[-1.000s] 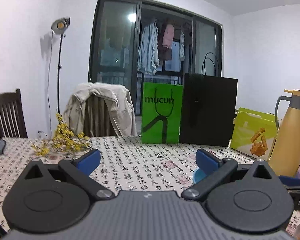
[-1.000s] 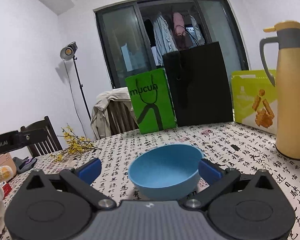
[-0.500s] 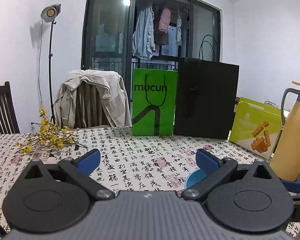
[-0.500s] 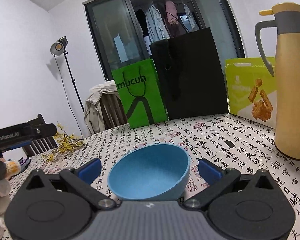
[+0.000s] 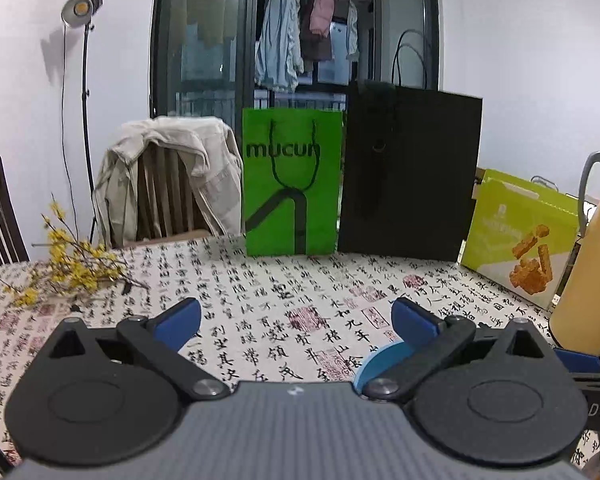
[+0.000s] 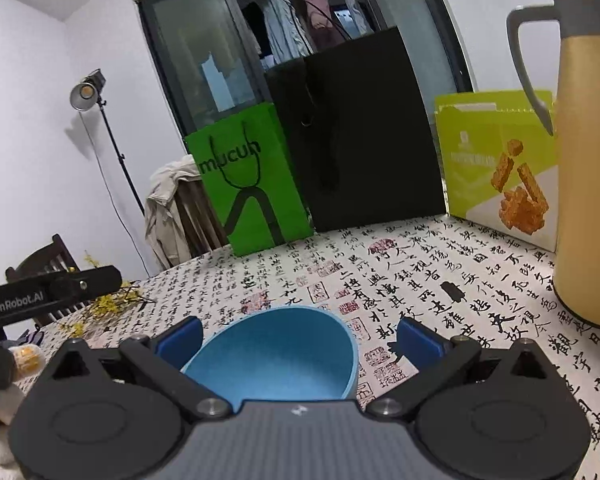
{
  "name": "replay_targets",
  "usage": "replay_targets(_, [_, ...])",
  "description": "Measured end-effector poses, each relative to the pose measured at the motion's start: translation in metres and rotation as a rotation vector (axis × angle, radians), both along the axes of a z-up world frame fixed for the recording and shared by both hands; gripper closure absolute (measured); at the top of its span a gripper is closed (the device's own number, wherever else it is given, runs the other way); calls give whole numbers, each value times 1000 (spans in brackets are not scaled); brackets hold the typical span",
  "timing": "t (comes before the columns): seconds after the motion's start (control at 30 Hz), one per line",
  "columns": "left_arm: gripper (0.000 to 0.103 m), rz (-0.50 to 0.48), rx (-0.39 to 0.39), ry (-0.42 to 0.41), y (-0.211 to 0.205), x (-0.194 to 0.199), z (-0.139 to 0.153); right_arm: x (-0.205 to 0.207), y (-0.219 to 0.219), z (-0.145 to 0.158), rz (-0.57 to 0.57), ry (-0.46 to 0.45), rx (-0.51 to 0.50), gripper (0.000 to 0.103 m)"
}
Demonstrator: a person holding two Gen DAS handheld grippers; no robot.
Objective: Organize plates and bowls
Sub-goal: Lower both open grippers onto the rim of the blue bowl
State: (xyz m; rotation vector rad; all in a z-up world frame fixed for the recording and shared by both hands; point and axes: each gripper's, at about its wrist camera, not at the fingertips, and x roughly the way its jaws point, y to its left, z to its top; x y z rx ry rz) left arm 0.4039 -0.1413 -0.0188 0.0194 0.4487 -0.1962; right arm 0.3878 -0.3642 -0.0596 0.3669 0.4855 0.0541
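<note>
A home dining room is showing here: laundry (image 5: 296, 52) is hanging behind the glass balcony door, a jacket (image 5: 168, 168) is draping over a wooden chair, and shopping bags (image 5: 292, 184) are standing on the calligraphy-print tablecloth (image 5: 260, 300).

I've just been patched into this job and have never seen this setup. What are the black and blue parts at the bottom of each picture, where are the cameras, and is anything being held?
There is no robot arm: a person holds a two-finger tool in each hand, with a wide-angle camera looking forward along its fingers. The black body and blue pads below are the tool itself. One picture is from the left gripper, the other from the right gripper. Both sets of jaws stand open and hold nothing. A blue bowl sits between the right jaws, ungripped. On the patterned tablecloth stand a green bag, a black bag, a snack box and a yellow flask.
</note>
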Motion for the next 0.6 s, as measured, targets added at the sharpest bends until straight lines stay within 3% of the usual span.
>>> replay_targets(0.17, [0, 25, 68, 20, -16, 21, -14, 23, -3, -11, -35, 64, -3, 0])
replay_targets(0.37, [0, 10, 54, 134, -24, 44, -35, 39, -6, -31, -63, 149, 5, 0])
replay_targets(0.6, [0, -11, 90, 171, -36, 48, -51, 45, -7, -48, -87, 186, -3, 0])
